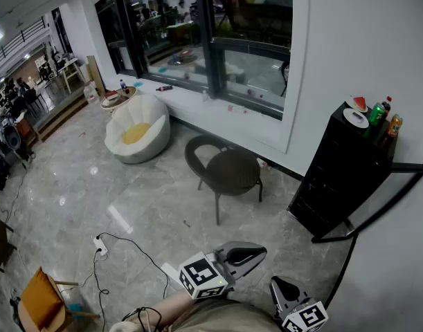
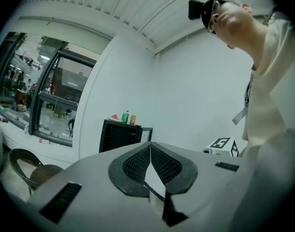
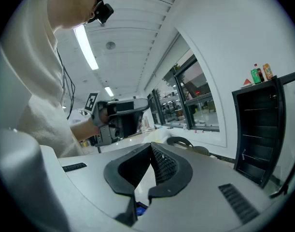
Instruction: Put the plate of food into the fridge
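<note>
A small black fridge (image 1: 339, 178) stands against the right wall with its door (image 1: 408, 165) swung open. On its top sit a plate with a red wedge of food (image 1: 357, 104), a white plate (image 1: 355, 118), a green bottle (image 1: 376, 114) and an orange bottle (image 1: 393, 125). My left gripper (image 1: 256, 252) and right gripper (image 1: 280, 286) hang low near my body, well short of the fridge, both shut and empty. The left gripper view shows its shut jaw tips (image 2: 150, 144) pointing toward the fridge (image 2: 119, 135). In the right gripper view the shut tips (image 3: 150, 145) point past the fridge's open shelves (image 3: 258, 124).
A dark round chair (image 1: 225, 168) stands on the floor between me and the window. A white beanbag seat (image 1: 137, 135) lies further left. A power strip with a black cable (image 1: 100, 246) trails on the floor at lower left, near an orange object (image 1: 41, 299).
</note>
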Demonstrator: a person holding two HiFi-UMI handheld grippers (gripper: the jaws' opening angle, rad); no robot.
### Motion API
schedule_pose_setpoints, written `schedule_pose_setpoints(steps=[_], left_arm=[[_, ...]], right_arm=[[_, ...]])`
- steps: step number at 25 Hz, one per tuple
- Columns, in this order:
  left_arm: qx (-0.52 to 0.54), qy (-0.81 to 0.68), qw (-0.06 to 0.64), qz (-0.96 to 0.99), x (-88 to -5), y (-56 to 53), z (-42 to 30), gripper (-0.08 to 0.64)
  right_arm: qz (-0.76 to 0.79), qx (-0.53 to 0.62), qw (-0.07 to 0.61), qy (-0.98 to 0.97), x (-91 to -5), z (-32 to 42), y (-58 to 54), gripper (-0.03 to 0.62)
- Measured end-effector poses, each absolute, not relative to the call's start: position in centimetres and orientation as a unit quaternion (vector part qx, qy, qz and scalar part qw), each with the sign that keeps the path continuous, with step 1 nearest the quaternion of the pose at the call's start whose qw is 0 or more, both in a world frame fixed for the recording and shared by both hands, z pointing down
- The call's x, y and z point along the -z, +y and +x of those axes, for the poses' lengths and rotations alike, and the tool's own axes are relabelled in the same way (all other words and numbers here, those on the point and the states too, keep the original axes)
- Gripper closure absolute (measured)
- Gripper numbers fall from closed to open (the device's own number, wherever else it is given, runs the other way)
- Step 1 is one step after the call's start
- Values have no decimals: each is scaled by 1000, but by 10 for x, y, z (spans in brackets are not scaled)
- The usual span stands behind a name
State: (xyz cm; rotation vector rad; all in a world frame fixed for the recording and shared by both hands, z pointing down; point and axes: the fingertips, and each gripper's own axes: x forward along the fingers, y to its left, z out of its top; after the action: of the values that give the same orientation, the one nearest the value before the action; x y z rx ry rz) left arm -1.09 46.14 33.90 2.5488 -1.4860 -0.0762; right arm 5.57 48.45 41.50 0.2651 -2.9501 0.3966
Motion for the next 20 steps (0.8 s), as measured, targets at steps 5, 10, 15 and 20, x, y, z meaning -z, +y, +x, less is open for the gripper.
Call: schedule_pose_setpoints(steps=[5, 10, 15, 20], left_arm=[[19, -509, 89, 856, -338, 461, -13, 549], [20, -517, 93, 851, -344, 468, -24, 549], [24, -510, 93, 855, -345, 465, -40, 549], [32, -489, 99, 866, -343, 458, -49, 549]], right_arm=[[79, -137, 87, -984, -420, 55, 488, 572], [78, -119, 90, -986, -419, 44, 484, 572], [96, -88, 77, -989, -411, 32, 475, 571], [124, -96, 93, -983, -407, 22, 475, 571]])
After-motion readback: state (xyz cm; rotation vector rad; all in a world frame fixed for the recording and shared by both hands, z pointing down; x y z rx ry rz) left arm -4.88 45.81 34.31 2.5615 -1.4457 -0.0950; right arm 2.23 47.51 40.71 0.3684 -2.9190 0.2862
